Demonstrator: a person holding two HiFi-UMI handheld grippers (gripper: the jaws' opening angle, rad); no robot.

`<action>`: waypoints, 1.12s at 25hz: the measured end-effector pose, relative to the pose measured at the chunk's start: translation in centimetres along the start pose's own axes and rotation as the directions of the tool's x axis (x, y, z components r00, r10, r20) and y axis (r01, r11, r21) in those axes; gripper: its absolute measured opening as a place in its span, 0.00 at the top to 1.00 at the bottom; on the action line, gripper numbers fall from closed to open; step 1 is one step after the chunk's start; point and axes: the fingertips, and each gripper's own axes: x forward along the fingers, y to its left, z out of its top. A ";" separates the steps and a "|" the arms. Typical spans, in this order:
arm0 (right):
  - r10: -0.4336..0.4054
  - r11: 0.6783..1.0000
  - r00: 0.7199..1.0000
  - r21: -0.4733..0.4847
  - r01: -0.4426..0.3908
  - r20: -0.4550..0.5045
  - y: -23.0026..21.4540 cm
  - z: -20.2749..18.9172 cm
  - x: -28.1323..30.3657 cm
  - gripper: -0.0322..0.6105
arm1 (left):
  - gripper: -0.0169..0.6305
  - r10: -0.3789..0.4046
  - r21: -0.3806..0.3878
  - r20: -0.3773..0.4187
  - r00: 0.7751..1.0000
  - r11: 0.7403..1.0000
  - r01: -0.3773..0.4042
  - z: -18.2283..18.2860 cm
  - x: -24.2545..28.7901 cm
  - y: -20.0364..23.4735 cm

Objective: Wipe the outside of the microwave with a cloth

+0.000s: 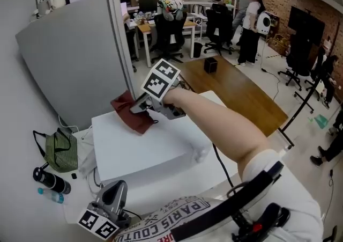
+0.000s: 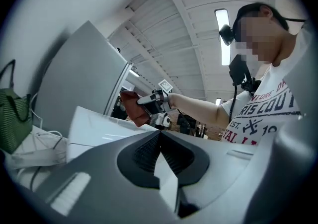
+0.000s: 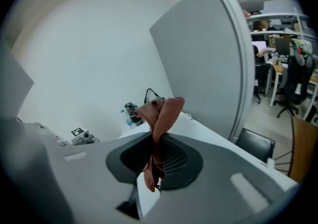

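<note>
Pinching 1 cloth [image 1: 132, 116], R gripper [image 1: 138, 109] over 1 microwave [image 1: 153, 152]; L gripper [image 2: 160, 137] closed, empty.

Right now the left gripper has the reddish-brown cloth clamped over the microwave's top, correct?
Not quite. It is the right gripper that has the reddish-brown cloth clamped over the top of the microwave; the right gripper view shows it between the jaws. The left gripper is shut on nothing.
</note>
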 end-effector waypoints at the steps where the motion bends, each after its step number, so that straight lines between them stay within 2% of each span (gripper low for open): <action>1: 0.013 1.000 1.000 -0.014 -0.013 -0.005 0.4 0.9 1.7 0.89 | 0.97 0.027 0.002 0.011 1.000 1.000 -0.027 0.2 -1.1 0.6; 5: 0.065 0.996 0.997 -0.054 -0.068 -0.052 1.1 3.9 8.4 0.89 | 0.97 0.159 -0.008 0.053 0.986 0.987 -0.159 0.6 -5.7 3.2; 9: 0.090 0.991 0.985 -0.083 -0.103 -0.145 1.6 5.4 14.6 0.89 | 0.97 0.277 -0.040 0.076 0.958 0.961 -0.275 0.2 -9.3 4.5; 12: 0.053 0.990 0.966 -0.116 -0.085 -0.255 1.0 4.9 18.0 0.89 | 0.97 0.347 -0.056 0.090 0.933 0.938 -0.343 0.3 -11.3 4.7; 15: 0.013 0.991 0.949 -0.120 -0.053 -0.315 -0.4 4.2 19.4 0.89 | 0.97 0.381 -0.068 0.097 0.920 0.924 -0.375 0.3 -12.3 5.1; 20: 0.018 0.997 0.945 -0.061 -0.040 -0.325 -2.2 3.6 18.8 0.89 | 0.97 0.379 -0.078 0.090 0.921 0.925 -0.373 -0.1 -12.0 5.1; 23: 0.000 0.999 0.949 -0.034 -0.012 -0.316 -3.7 2.9 17.2 0.89 | 0.97 0.347 -0.070 0.081 0.934 0.937 -0.342 -0.1 -10.8 5.1; 28: -0.051 0.997 0.960 0.043 0.065 -0.274 -7.8 0.2 11.6 0.89 | 0.97 0.250 -0.060 0.052 0.967 0.967 -0.247 -0.3 -7.0 4.9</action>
